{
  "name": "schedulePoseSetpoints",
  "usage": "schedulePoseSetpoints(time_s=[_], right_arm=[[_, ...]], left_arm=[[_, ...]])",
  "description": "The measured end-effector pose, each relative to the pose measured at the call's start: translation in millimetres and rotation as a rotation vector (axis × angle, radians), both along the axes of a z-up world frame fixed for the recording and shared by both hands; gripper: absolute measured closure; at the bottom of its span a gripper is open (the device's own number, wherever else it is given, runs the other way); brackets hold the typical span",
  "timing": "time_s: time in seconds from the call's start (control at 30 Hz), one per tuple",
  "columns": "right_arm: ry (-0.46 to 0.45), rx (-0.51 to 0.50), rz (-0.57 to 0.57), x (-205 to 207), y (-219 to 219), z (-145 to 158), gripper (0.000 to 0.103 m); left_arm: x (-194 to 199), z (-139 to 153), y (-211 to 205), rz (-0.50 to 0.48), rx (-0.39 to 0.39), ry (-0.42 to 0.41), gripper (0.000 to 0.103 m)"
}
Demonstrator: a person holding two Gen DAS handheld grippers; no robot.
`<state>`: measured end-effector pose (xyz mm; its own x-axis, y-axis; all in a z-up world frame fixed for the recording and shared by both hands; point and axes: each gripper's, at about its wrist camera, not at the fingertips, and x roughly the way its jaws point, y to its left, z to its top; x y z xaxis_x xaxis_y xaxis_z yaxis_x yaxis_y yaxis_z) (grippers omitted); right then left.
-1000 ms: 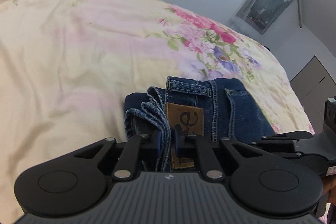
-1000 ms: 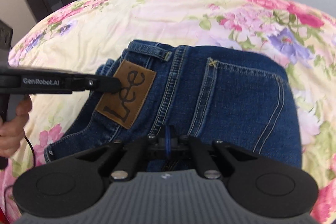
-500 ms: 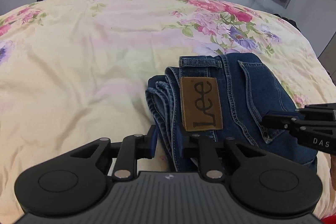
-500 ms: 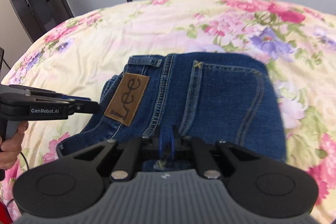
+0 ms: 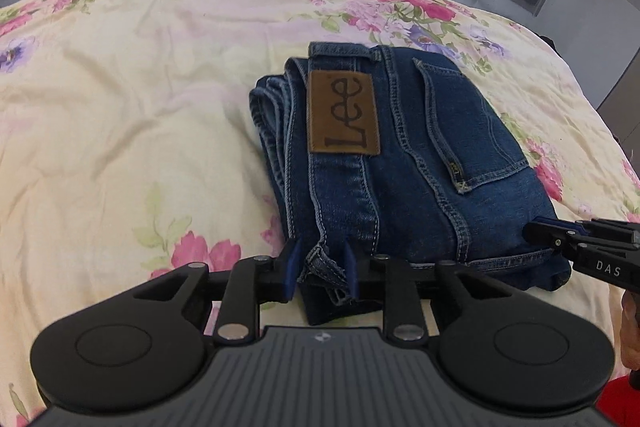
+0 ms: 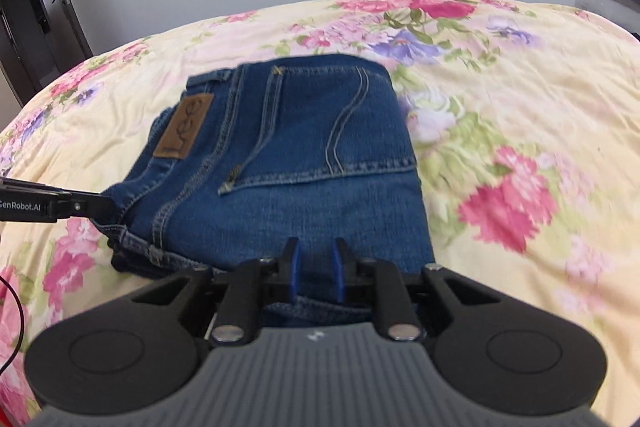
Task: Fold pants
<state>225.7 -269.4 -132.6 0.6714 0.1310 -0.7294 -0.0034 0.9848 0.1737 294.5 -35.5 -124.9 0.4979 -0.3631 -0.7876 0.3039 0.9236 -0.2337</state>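
Pants (image 5: pixel 404 163) lay folded into a compact denim bundle on the floral bed (image 5: pixel 120 115), brown Lee patch (image 5: pixel 343 115) facing up. Left claw (image 5: pixel 320 265) sat at the bundle's 6 o'clock edge, fingers parted around the waistband corner. Right claw (image 6: pixel 316 267) stood parted at the near hem.

The left gripper (image 5: pixel 320 265) is matte black: a ribbed grey-black plate at its base, flanked by two round lobes with circular recesses, and linkage bars pinned with silver screws. Its fingers (image 5: pixel 291 265) carry blue pads. The right gripper (image 6: pixel 316 267) is built the same, with blue-lined fingers (image 6: pixel 295 267) and silver pivot screws. Seen from the other side, one body bears white lettering "DAS", the other "GenRobot.AI". Beside the "DAS" marking, a sliver of skin shows.
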Motion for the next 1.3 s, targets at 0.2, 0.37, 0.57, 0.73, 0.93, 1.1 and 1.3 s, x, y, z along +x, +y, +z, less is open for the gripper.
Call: schedulePoseSetpoints(time_s=[0.2,0.37,0.57,0.73,0.93,1.1,1.3], right_arm=[[0.017,-0.013,-0.008,-9,2,-31,0.091],[0.028,-0.025,0.006,-12,3,-17,0.091],[-0.074,0.055,-0.034,-17,-26,23,0.054],[-0.067,0.175,-0.162,11,-70,19,0.037],[-0.014,0.376,-0.227,46,-104,-13,0.029],[-0.008,0.511,-0.197,67,-118,-41,0.029],[-0.019,0.69,-0.149,90,-133,-67,0.037]], left_arm=[[-4,-31,12,0.041,-0.022,0.07,0.066],[-8,-18,18,0.05,-0.048,0.068,0.067],[-3,15,32,0.104,-0.16,-0.021,0.046],[26,1,38,0.198,-0.288,0.025,0.027],[58,-38,42,0.269,-0.426,0.107,0.027],[70,-58,43,0.234,-0.52,0.102,0.027],[83,-78,46,0.214,-0.654,0.122,0.029]])
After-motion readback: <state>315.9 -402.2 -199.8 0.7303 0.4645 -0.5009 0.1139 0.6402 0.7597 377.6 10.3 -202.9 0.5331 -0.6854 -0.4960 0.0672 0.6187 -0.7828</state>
